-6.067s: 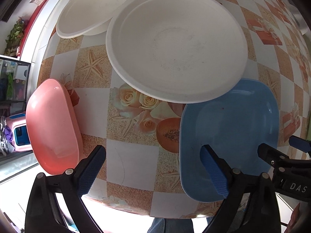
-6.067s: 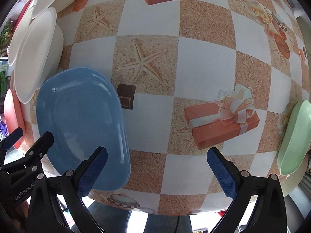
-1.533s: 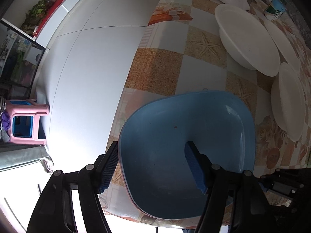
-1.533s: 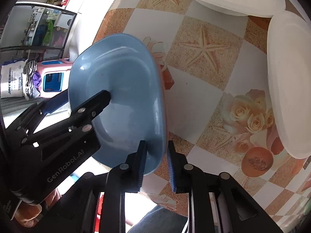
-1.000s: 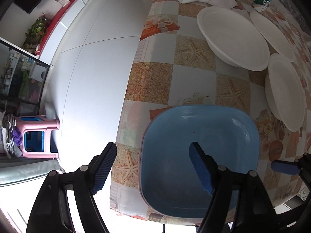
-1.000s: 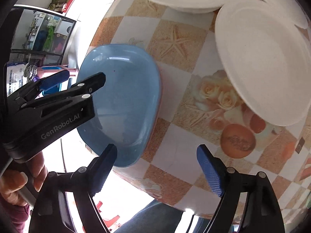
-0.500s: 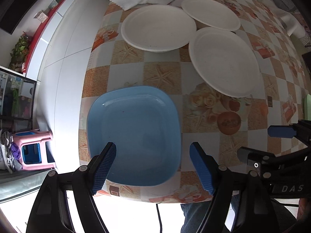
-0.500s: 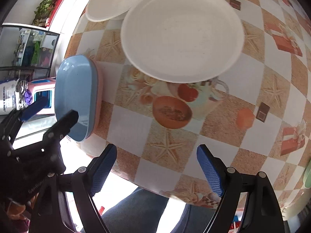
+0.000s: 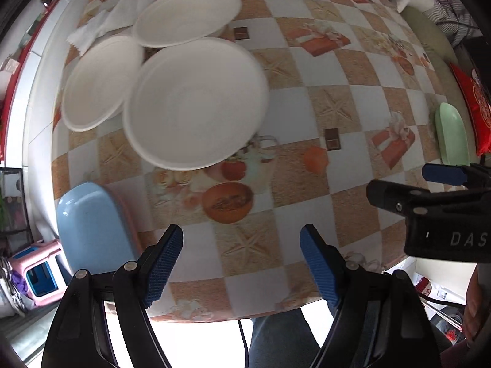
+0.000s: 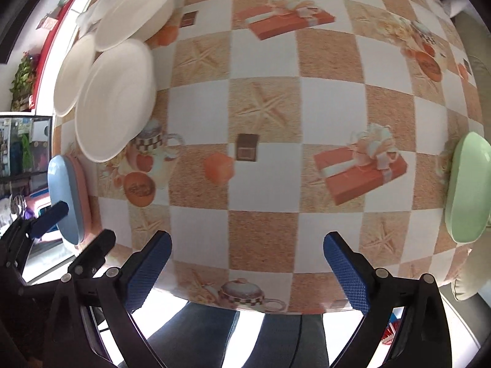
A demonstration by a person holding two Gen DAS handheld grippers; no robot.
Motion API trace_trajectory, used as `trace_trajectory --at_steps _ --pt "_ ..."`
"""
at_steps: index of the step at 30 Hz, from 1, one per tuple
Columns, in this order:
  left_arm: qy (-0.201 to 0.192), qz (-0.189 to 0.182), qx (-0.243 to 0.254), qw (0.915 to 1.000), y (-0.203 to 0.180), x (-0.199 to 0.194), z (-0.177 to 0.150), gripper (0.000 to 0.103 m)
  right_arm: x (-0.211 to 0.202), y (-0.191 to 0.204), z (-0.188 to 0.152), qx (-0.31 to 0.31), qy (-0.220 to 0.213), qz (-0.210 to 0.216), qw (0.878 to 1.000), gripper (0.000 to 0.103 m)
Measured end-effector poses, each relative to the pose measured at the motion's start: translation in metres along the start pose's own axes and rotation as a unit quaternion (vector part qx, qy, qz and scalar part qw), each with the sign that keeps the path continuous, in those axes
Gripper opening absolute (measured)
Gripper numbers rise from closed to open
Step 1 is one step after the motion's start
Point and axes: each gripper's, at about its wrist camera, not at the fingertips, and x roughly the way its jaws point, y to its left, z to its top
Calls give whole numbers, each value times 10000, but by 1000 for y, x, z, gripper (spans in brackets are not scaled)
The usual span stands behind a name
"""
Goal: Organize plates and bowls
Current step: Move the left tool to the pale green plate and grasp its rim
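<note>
Checked tablecloth (image 10: pixel 267 113), printed with starfish, gift boxes and fruit, fills both views and carries every dish on show. At its left edge the blue dish (image 9: pixel 92 224) now sits nested in the pink dish (image 10: pixel 83 184), of which only a thin rim shows beside the blue one. A second and a half ago both grippers were clamped on the blue dish, one on each side; it is now released, and both have swung away over the middle of the table. Left gripper (image 9: pixel 241 263): jaws apart, nothing between them, bare cloth beneath. Right gripper (image 10: pixel 247 271): jaws opening wider at this moment, likewise with nothing between them.

3 white plates (image 9: pixel 196 104) lie grouped at the far left, the nearest overlapping 1 of the others (whether it rests on it or merely hides its edge cannot be told). Green dish (image 10: pixel 466 190) sits alone at the right edge, well apart from the blue and pink pair.

Reading: 1 stack of coloured dishes is made, and the green dish, the only coloured one left unstacked, is probably the next to be fetched, with the white plates still to be gathered into 1 pile. That order is a judgement, not something shown.
</note>
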Motion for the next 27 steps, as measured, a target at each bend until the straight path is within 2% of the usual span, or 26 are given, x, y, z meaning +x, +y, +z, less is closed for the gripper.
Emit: trace_trajectory --at_steps 7,20,24,27 --pt "148 -131 573 9982 -78 14 27 82 -23 -69 13 397 -325 -387 9979 100" --pt "225 -263 661 9972 -195 28 86 82 -56 -225 32 1278 -679 -1437 9790 100" --pt "124 -351 610 9974 -222 24 102 82 -60 -263 31 1486 -676 -1610 9734 100" --pt "108 -383 647 9971 -240 24 108 82 -53 -276 25 1583 -621 -1732 9701 100"
